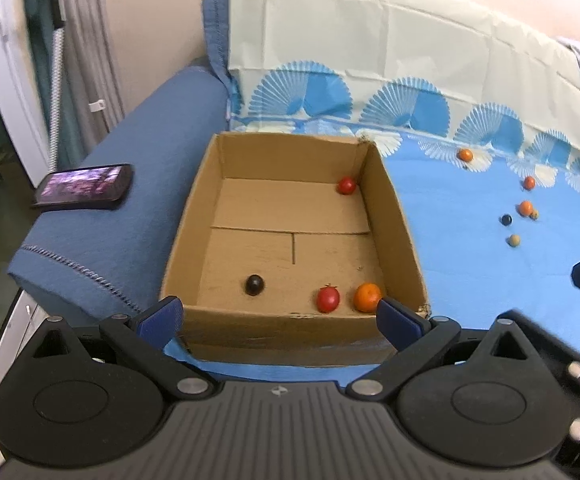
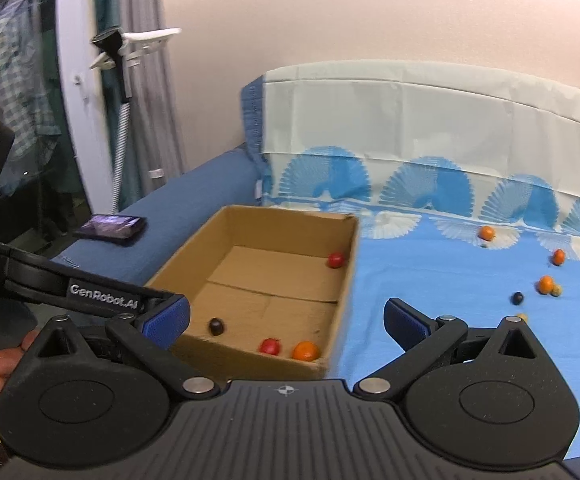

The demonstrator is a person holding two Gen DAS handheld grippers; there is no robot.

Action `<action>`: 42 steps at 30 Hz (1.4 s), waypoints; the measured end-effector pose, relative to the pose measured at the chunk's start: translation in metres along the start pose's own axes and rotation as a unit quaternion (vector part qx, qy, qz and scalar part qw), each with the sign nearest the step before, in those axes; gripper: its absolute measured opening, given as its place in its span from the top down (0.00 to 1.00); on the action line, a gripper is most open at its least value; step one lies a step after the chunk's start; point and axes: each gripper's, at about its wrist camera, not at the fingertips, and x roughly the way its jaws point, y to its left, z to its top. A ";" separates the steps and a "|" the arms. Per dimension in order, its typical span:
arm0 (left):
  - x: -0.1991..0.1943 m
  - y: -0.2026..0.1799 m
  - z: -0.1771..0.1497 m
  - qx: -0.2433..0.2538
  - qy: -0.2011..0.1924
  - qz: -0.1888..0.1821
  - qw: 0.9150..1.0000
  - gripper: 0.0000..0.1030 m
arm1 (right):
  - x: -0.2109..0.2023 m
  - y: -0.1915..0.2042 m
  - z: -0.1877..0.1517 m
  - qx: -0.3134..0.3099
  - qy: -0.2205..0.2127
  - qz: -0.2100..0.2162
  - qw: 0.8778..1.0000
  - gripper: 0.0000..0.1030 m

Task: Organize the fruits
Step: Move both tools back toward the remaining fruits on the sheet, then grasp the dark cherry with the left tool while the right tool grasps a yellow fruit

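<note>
Left wrist view looks down into a shallow cardboard box [image 1: 290, 216], plain brown corrugated board with raw edges and folded bottom flaps whose seams form a T across the floor. The left gripper [image 1: 278, 316] stands with its jaws spread wide, nearly the box's width, and nothing sits between the ribbed blue pads; the rest of the tool is matte black plastic with round pivot discs. Inside the box, along the near wall, lie a dark round fruit [image 1: 254, 284], a glossy red tomato [image 1: 328, 299] with a small stem, and a dimpled orange fruit [image 1: 367, 297] just beside it. A second red tomato [image 1: 346, 185] rests in the far right corner. The box sits on a smooth light-blue cloth [image 1: 470, 272] printed with white and blue fan shapes. Well to the right on the cloth, loose fruits are scattered: three small orange ones [image 1: 465, 155], a dark one [image 1: 506, 220] and a pale beige one [image 1: 513, 240]. A phone [image 1: 84, 187] with a lit screen lies on the woven blue sofa arm [image 1: 102, 240].

From the right wrist view, the right gripper [image 2: 286, 320] likewise gapes wide and empty, hovering above the box's near right corner.
</note>
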 end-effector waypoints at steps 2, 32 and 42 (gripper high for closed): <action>0.009 -0.013 0.006 0.009 0.008 -0.002 1.000 0.00 | 0.004 -0.017 -0.001 0.013 -0.002 -0.017 1.000 0.01; 0.342 -0.430 0.115 0.215 0.102 -0.192 0.952 0.00 | 0.232 -0.471 -0.065 0.146 0.079 -0.297 0.940 0.01; 0.424 -0.463 0.121 0.193 0.132 -0.178 0.956 0.00 | 0.305 -0.511 -0.082 0.106 0.069 -0.259 0.958 0.01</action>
